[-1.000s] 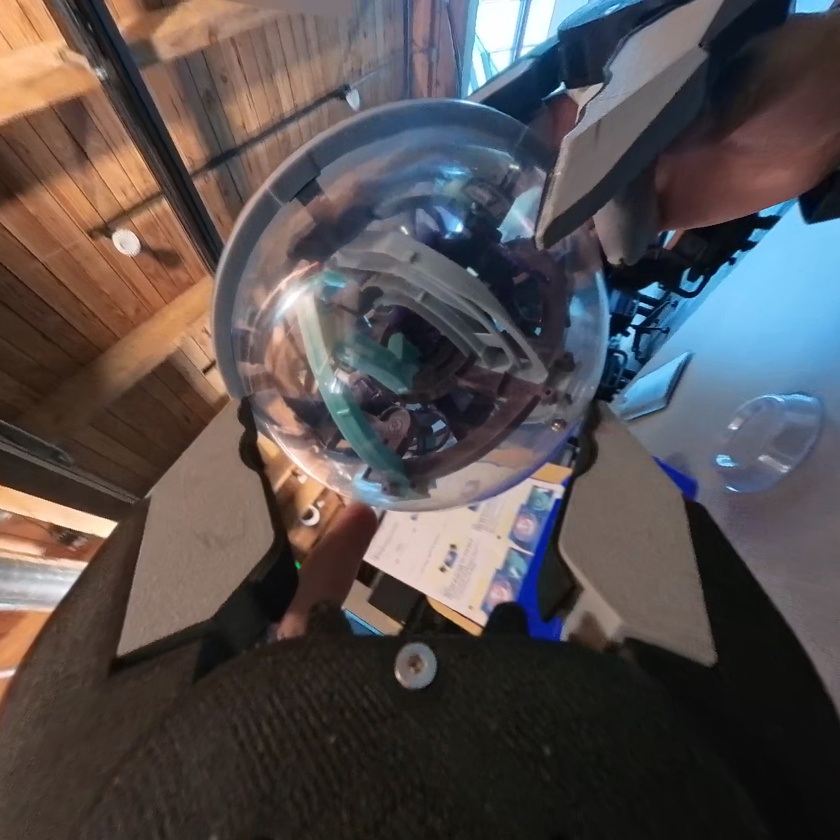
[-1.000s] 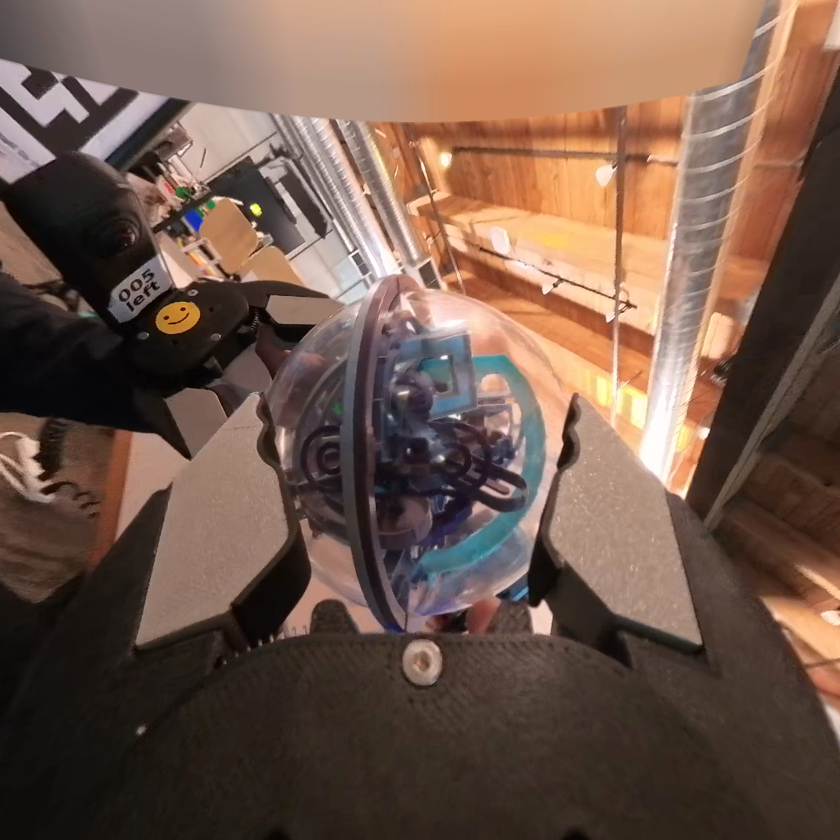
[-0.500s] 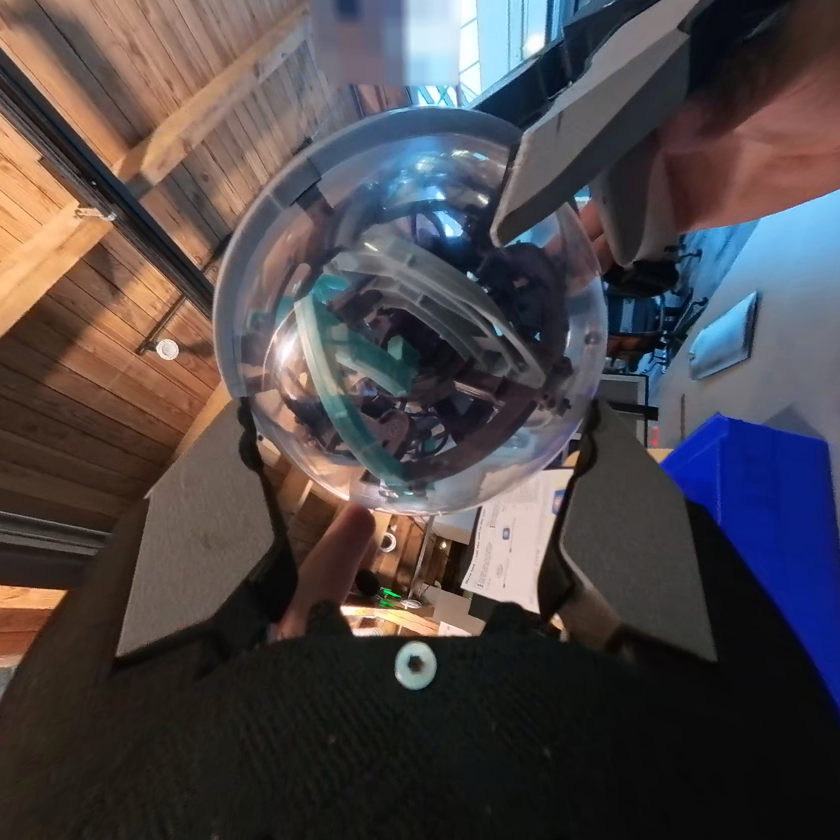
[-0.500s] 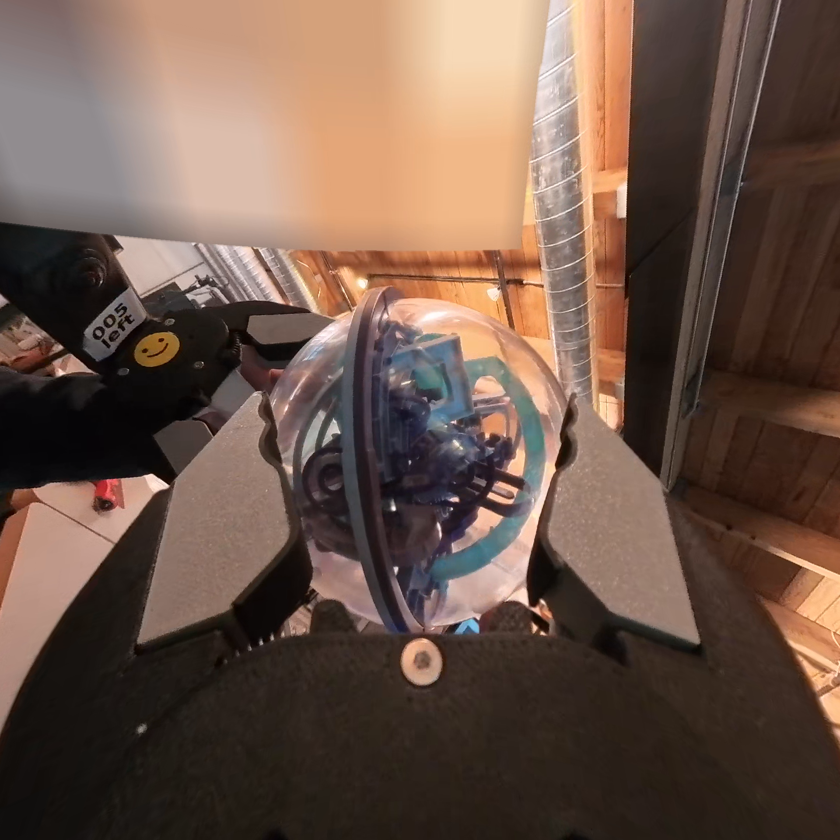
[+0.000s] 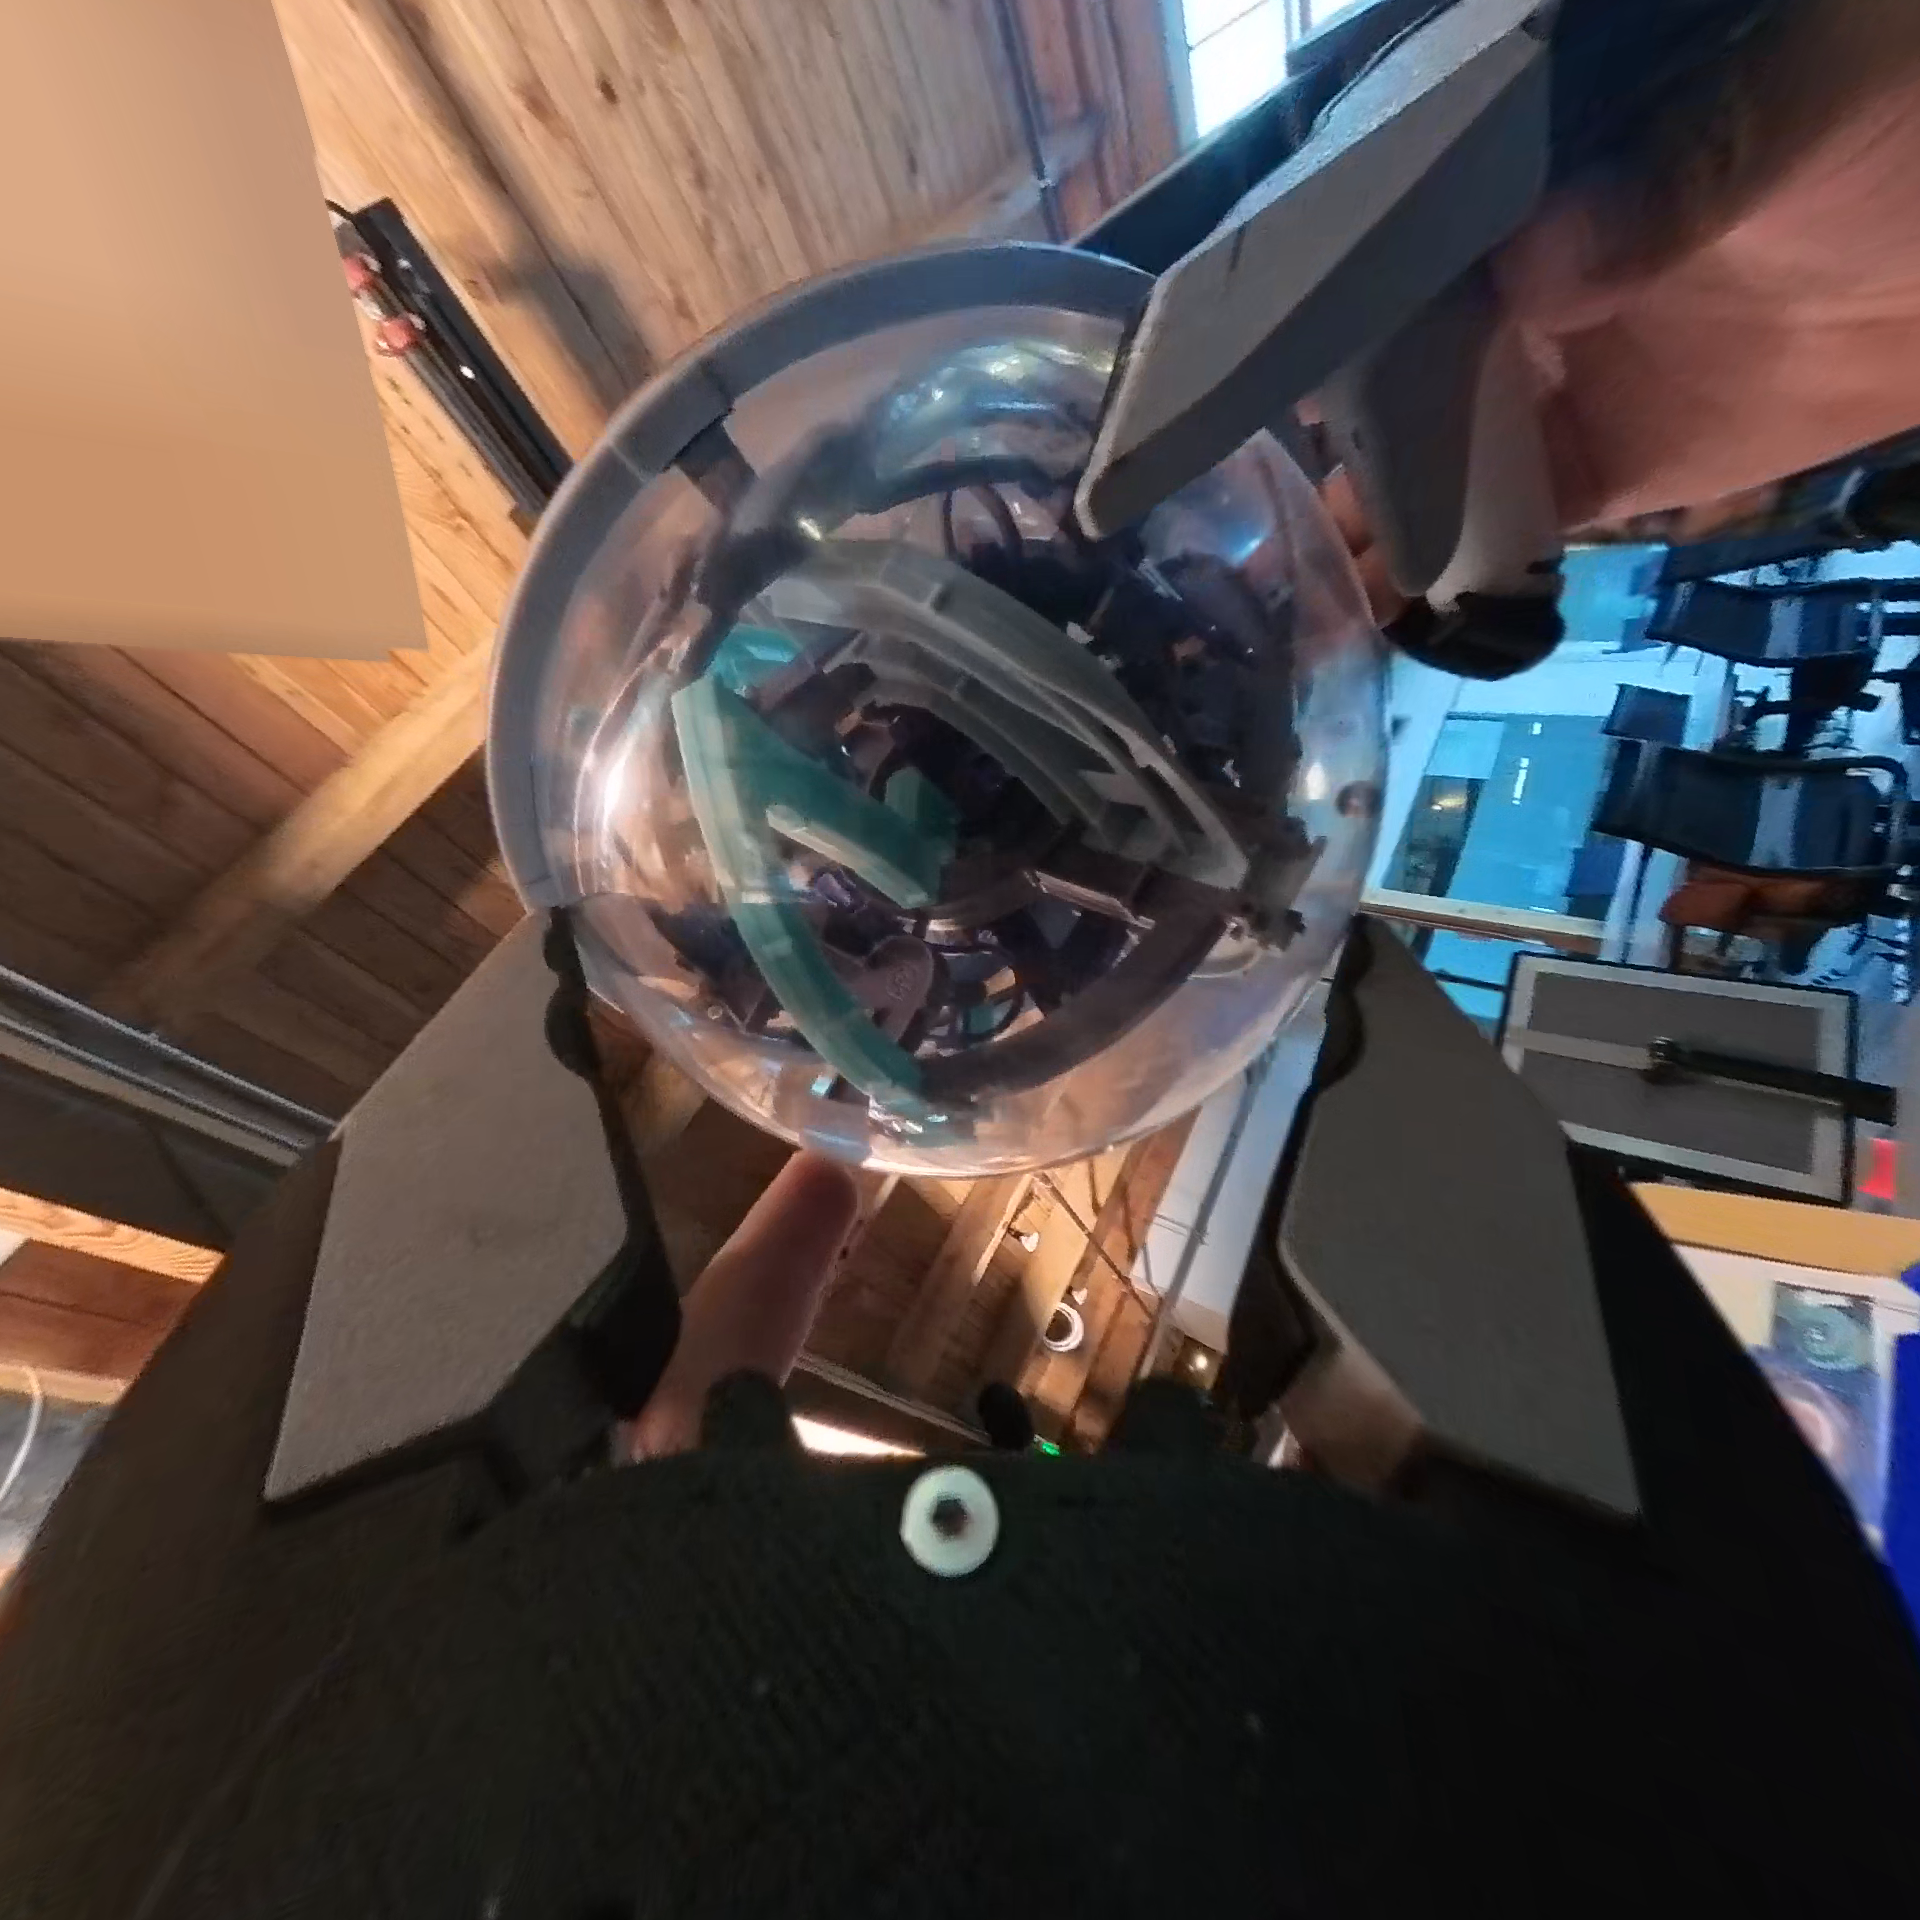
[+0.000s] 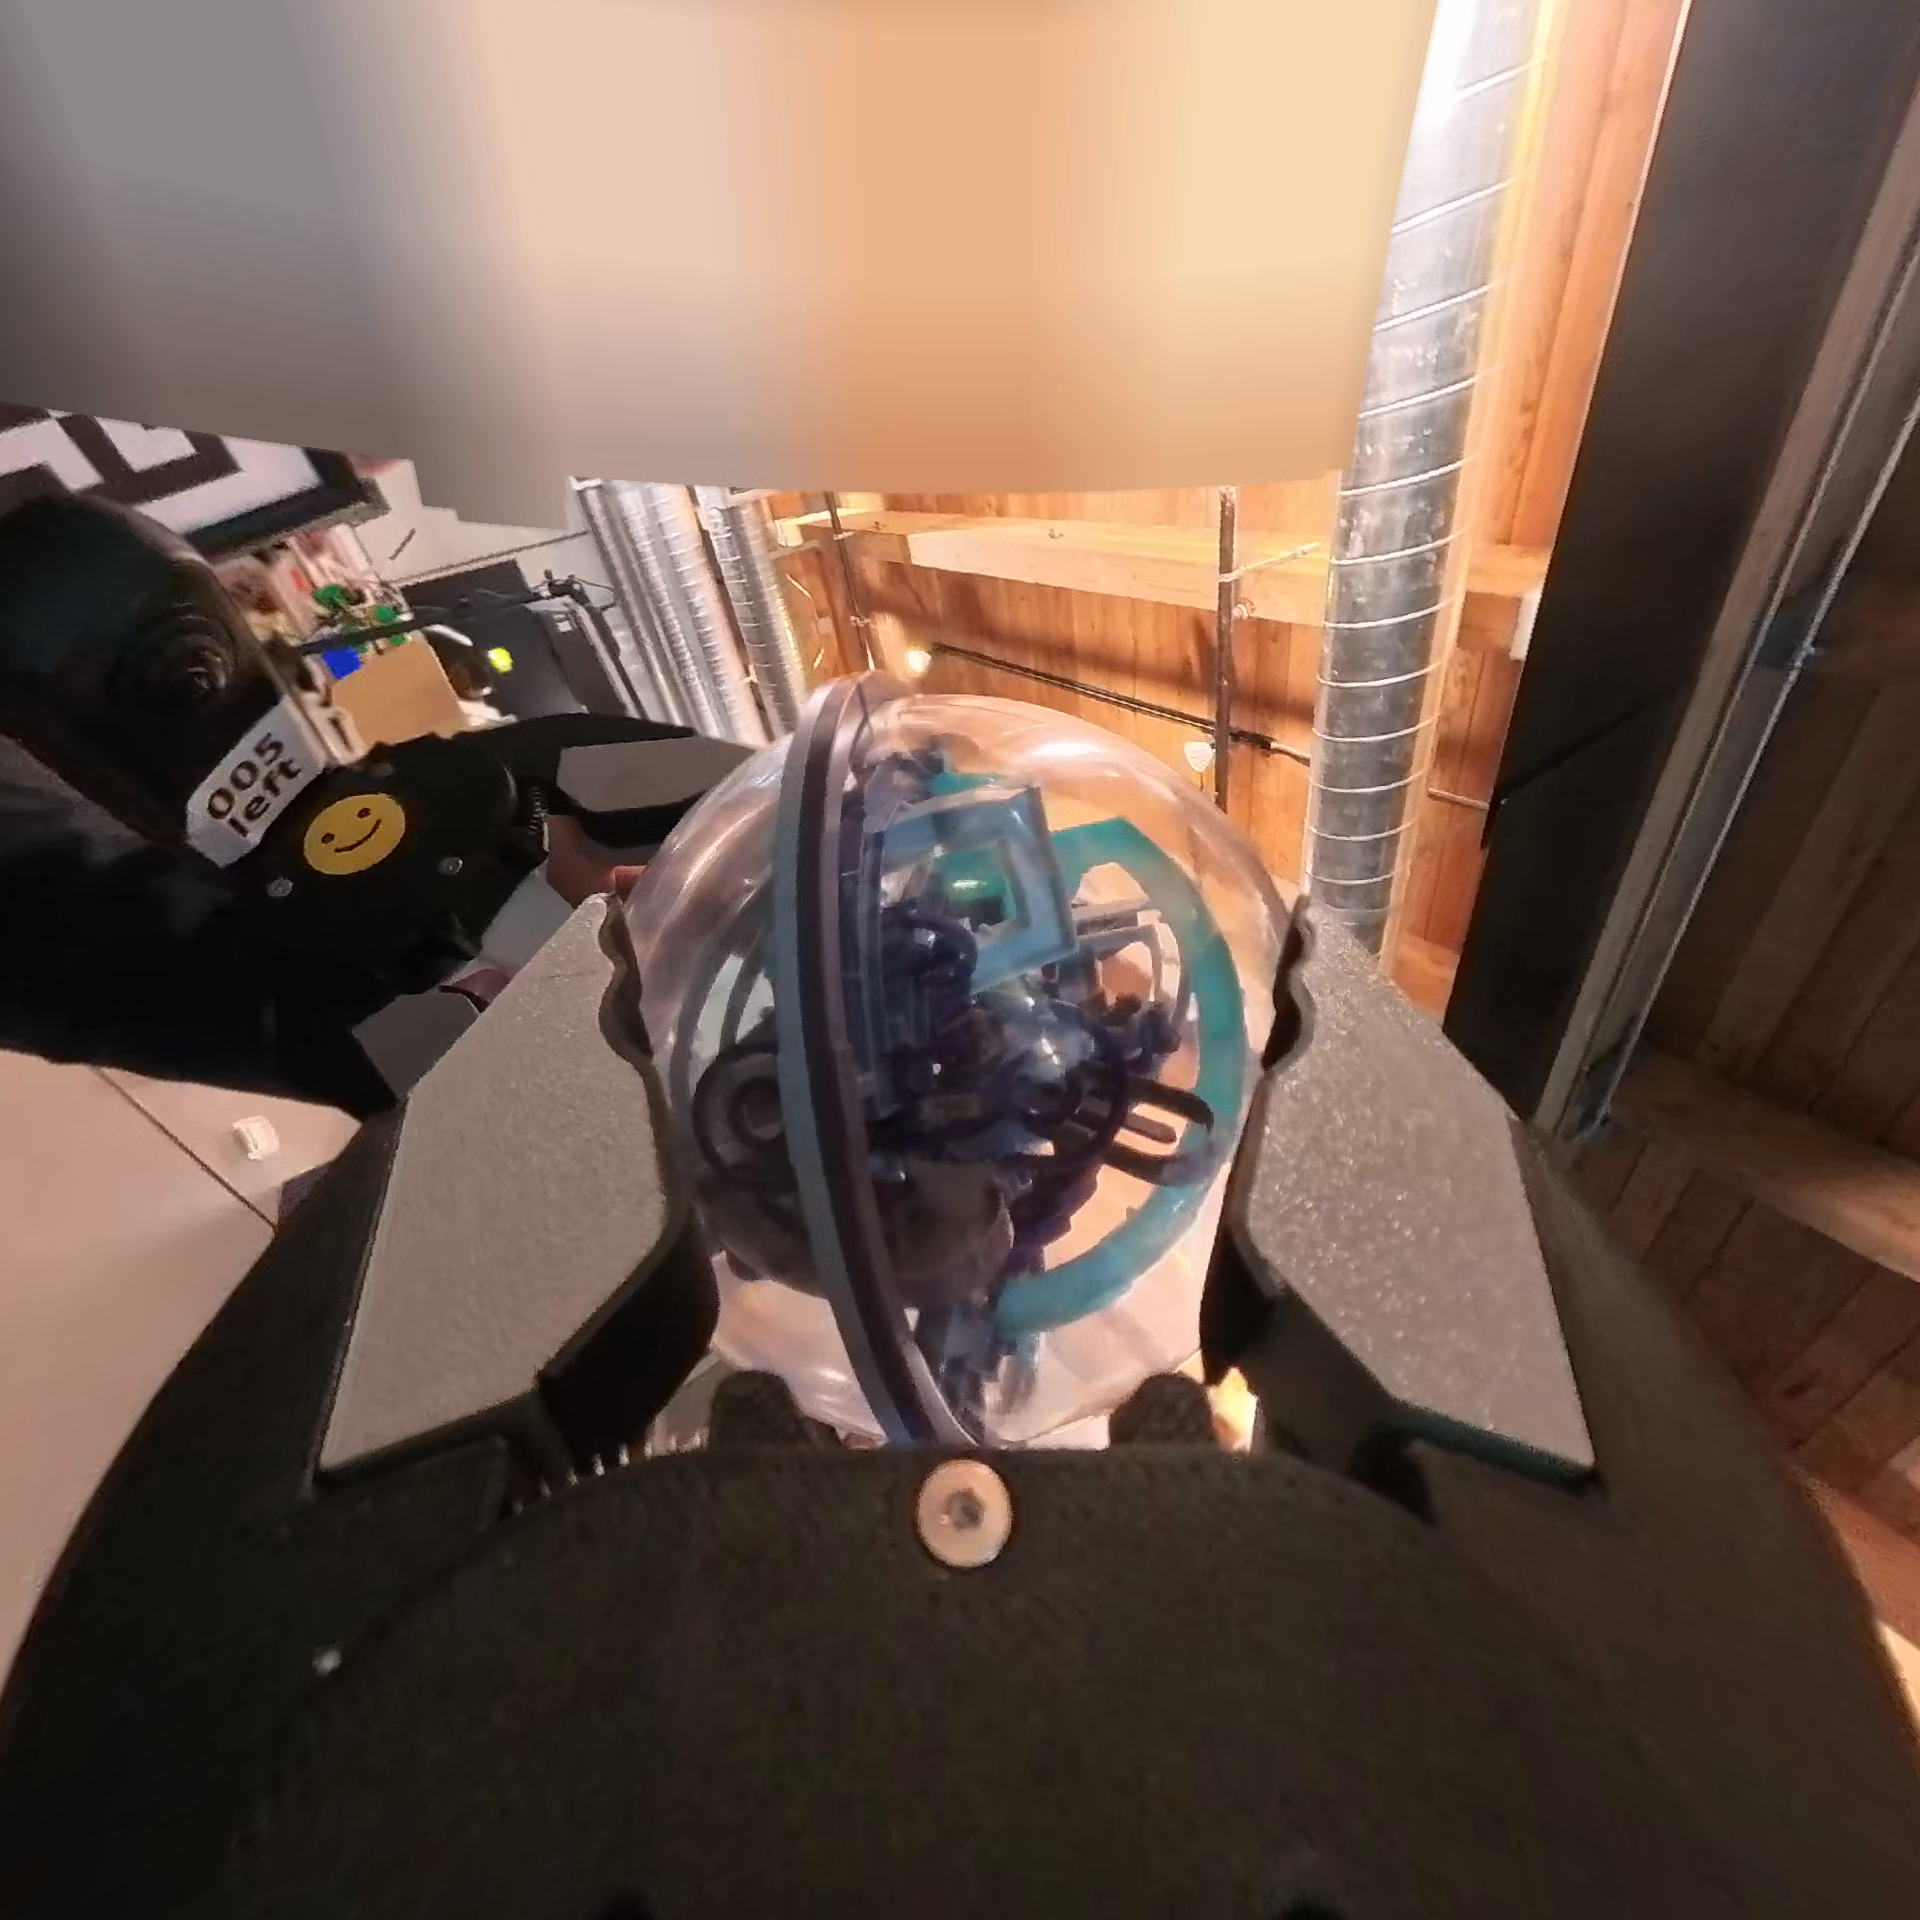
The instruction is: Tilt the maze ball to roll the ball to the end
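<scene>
Grippers from both sides clamp the clear plastic maze ball with teal and grey tracks inside, held up in the air before a wooden plank wall. The left gripper pinches its near half; the right gripper is likewise closed on it. A bare fingertip touches the sphere's underside.

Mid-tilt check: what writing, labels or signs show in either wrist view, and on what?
White label on the left gripper: bears writing; I don't transcribe it.
Yellow smiley sticker beside it: a face, no words.
Black-and-white marker pattern behind it: no words.
Embossed mark inside the maze ball: too small to read.
</scene>
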Action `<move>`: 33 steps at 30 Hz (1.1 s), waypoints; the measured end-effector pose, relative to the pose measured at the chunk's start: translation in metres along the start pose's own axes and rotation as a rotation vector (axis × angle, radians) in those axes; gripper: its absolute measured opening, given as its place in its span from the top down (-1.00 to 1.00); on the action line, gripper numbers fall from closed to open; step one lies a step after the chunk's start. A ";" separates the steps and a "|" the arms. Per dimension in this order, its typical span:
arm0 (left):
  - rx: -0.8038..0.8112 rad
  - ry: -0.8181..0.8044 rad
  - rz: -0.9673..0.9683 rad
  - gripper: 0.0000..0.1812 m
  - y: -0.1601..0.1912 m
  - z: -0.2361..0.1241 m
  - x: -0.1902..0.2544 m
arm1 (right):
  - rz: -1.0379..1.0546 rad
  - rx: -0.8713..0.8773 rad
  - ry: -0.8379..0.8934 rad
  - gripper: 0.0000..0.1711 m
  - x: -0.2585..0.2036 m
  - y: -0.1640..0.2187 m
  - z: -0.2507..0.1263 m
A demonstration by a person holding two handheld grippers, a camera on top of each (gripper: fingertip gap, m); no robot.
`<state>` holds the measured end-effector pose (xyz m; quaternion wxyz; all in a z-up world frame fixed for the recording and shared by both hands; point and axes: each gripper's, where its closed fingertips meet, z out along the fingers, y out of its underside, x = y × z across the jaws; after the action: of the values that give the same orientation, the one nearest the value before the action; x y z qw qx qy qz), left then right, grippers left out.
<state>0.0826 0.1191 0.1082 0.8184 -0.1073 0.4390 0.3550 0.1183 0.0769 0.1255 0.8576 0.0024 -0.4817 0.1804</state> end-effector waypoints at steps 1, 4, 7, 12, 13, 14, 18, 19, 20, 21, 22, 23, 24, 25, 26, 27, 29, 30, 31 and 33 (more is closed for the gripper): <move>-0.001 -0.015 0.006 -0.52 0.001 -0.001 -0.004 | -0.006 0.005 -0.013 -0.38 0.001 -0.001 0.004; -0.006 -0.056 0.026 -0.52 0.006 -0.004 -0.014 | -0.023 0.006 -0.050 -0.37 0.001 -0.002 0.016; -0.026 -0.076 0.026 -0.52 0.014 -0.007 -0.020 | -0.031 -0.023 -0.078 -0.38 0.000 0.002 0.026; -0.040 -0.073 -0.007 -0.53 0.025 -0.016 -0.014 | 0.008 -0.074 -0.102 -0.37 -0.009 0.015 0.034; -0.045 -0.071 -0.017 -0.53 0.027 -0.018 -0.012 | 0.015 -0.089 -0.104 -0.37 -0.011 0.017 0.035; -0.054 -0.065 -0.031 -0.53 0.030 -0.020 -0.010 | 0.028 -0.112 -0.106 -0.37 -0.013 0.021 0.036; -0.083 -0.017 -0.073 -0.53 0.043 -0.031 0.004 | 0.106 -0.224 -0.141 -0.33 -0.023 0.040 0.034; -0.086 -0.004 -0.091 -0.52 0.044 -0.033 0.008 | 0.145 -0.248 -0.144 -0.34 -0.025 0.045 0.033; -0.087 0.006 -0.110 -0.52 0.045 -0.035 0.011 | 0.183 -0.266 -0.142 -0.34 -0.026 0.049 0.033; -0.087 0.013 -0.124 -0.52 0.046 -0.037 0.014 | 0.214 -0.277 -0.138 -0.34 -0.027 0.052 0.033; -0.088 0.018 -0.128 -0.51 0.047 -0.039 0.017 | 0.242 -0.285 -0.133 -0.34 -0.028 0.055 0.033; -0.091 0.022 -0.122 -0.51 0.047 -0.040 0.019 | 0.271 -0.293 -0.125 -0.33 -0.028 0.059 0.033; -0.092 0.024 -0.107 -0.50 0.047 -0.041 0.020 | 0.302 -0.300 -0.114 -0.32 -0.028 0.061 0.033; -0.090 0.024 -0.087 -0.49 0.047 -0.042 0.022 | 0.331 -0.302 -0.102 -0.31 -0.027 0.063 0.032; -0.089 0.024 -0.068 -0.48 0.046 -0.042 0.023 | 0.357 -0.298 -0.090 -0.29 -0.026 0.064 0.032; -0.088 0.024 -0.054 -0.47 0.045 -0.042 0.023 | 0.380 -0.288 -0.078 -0.28 -0.025 0.064 0.031; -0.090 0.027 -0.042 -0.47 0.044 -0.043 0.025 | 0.424 -0.268 -0.058 -0.26 -0.023 0.062 0.030; -0.091 0.032 -0.047 -0.48 0.045 -0.043 0.026 | 0.453 -0.269 -0.047 -0.25 -0.021 0.063 0.029; -0.093 0.036 -0.056 -0.47 0.045 -0.043 0.027 | 0.485 -0.275 -0.034 -0.21 -0.020 0.064 0.029; -0.098 0.038 -0.069 -0.47 0.046 -0.043 0.030 | 0.548 -0.282 -0.019 -0.18 -0.018 0.064 0.028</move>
<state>0.0346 0.1460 0.0649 0.8155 -0.1689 0.4325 0.3454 0.0670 0.1262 0.1149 0.7643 -0.2450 -0.4926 0.3363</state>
